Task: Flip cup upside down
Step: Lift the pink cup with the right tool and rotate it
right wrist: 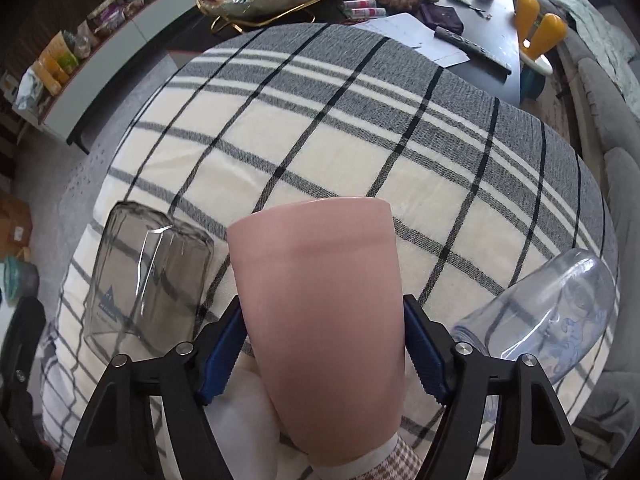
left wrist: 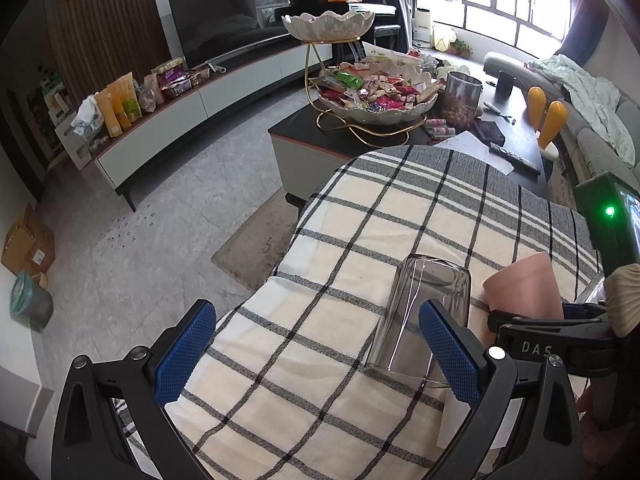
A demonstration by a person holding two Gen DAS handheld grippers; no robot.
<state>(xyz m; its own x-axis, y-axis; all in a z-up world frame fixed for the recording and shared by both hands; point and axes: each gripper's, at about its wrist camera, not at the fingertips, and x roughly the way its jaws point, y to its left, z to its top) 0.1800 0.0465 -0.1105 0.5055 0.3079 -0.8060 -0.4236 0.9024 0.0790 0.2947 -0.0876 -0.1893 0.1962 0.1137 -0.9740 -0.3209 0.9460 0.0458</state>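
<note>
A pink cup (right wrist: 324, 304) stands on the plaid cloth (right wrist: 320, 128), wide end up as seen in the right wrist view. My right gripper (right wrist: 324, 348) is shut on its lower body, blue pads on both sides. It also shows in the left wrist view (left wrist: 528, 288). A smoky clear glass (left wrist: 420, 312) stands upside down to its left; it also shows in the right wrist view (right wrist: 148, 276). My left gripper (left wrist: 316, 356) is open and empty, its right pad just in front of the glass. A clear bluish cup (right wrist: 556, 312) lies tilted at the right.
A dark coffee table (left wrist: 344, 136) behind the cloth holds a tiered snack bowl (left wrist: 376, 96), a jar (left wrist: 460, 100), papers and a remote. A TV cabinet (left wrist: 192, 108) runs along the left wall. A grey sofa (left wrist: 600, 136) is at the right.
</note>
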